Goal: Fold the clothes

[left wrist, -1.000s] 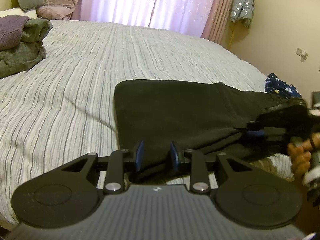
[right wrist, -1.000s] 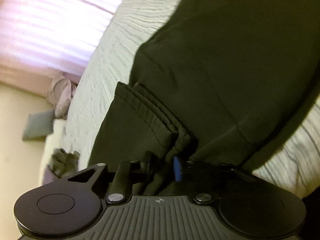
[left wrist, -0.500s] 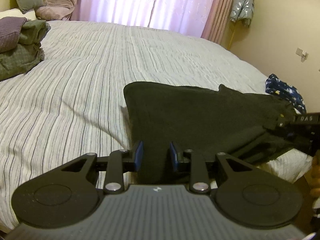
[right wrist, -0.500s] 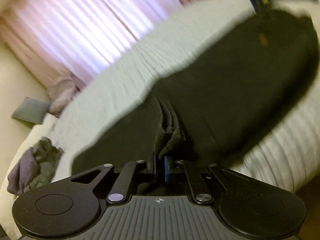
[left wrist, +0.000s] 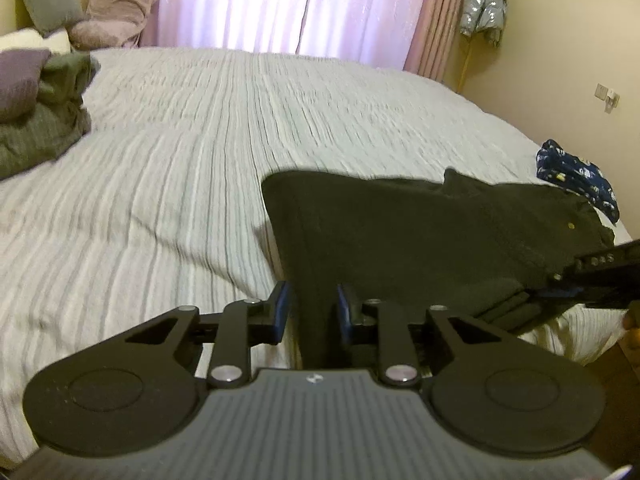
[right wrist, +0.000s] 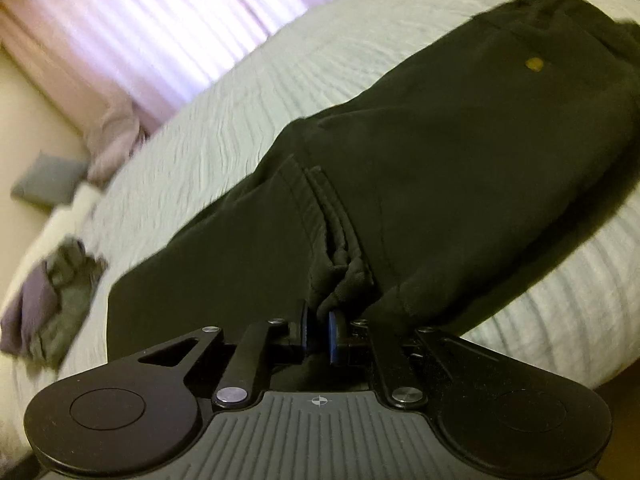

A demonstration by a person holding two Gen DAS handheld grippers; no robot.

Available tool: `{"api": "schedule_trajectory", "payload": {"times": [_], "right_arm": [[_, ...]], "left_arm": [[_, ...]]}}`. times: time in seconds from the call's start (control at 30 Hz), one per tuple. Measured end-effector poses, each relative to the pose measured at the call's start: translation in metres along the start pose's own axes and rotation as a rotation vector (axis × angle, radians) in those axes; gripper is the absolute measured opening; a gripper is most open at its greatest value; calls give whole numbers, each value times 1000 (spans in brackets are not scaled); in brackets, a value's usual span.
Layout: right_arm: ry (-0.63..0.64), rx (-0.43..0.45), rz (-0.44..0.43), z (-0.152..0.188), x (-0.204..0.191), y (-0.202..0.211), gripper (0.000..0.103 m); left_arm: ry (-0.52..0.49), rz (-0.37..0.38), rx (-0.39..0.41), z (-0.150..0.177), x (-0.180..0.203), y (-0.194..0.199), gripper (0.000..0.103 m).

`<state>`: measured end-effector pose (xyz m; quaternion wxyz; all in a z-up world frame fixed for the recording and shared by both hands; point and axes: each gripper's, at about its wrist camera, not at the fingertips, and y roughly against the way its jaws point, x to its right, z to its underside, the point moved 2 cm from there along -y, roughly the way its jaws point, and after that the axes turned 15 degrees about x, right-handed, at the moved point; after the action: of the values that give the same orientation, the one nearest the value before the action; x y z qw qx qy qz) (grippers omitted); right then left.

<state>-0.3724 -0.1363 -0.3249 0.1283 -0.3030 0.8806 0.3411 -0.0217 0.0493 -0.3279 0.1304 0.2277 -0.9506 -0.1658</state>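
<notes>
A dark olive garment (left wrist: 400, 232) lies folded on the striped bedspread (left wrist: 180, 168), its near left corner lifted up into my left gripper (left wrist: 310, 312). That gripper's blue pads hold the fabric and its jaws are closing. In the right wrist view the same garment (right wrist: 460, 140) runs away from my right gripper (right wrist: 318, 324), whose pads pinch a bunched, ribbed edge (right wrist: 344, 276) while the jaws are opening slightly. From the left wrist view, the right gripper (left wrist: 556, 286) shows at the garment's near right corner.
A pile of green and purple clothes (left wrist: 36, 120) sits at the bed's far left. A blue patterned garment (left wrist: 576, 176) lies by the right edge. Pillows (left wrist: 100, 20) and curtains (left wrist: 280, 4) stand behind the bed; a silver jacket (left wrist: 482, 12) hangs at the wall.
The garment's folded left edge has shifted right in the left wrist view. My right gripper rolled and moved out toward the right edge with the bunched fabric. The left jaws narrowed a little.
</notes>
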Motion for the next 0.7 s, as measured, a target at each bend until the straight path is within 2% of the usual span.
{"api": "schedule_trajectory", "payload": {"times": [0.07,0.17,0.2,0.27,0.37,0.47,0.57,0.7], "right_arm": [[82,-13,35,-10,-14,2,28],[209,121,128,-26,-27,20,32],[225,155,112,-31,-33,19,32],[251,180,19,-37,-49,13,32],[335,166,-75,-32,-86,-23,32],[416,157,-109,-22,-114,-63,31],[544,128,-37,-4,-121,-102,31],[564,81,-25,14,-99,-130,28]], "left_arm": [[-10,0,13,-9,-3,1,18],[-32,15,24,-21,-6,-6,14],[-45,18,25,-24,-6,-10,14],[-72,20,34,-33,-6,-21,14],[-68,17,42,-43,-11,-41,13],[-68,33,32,-48,-14,-63,12],[-107,33,-30,-37,-14,-92,12],[-143,33,-95,-22,-16,-122,14]]}}
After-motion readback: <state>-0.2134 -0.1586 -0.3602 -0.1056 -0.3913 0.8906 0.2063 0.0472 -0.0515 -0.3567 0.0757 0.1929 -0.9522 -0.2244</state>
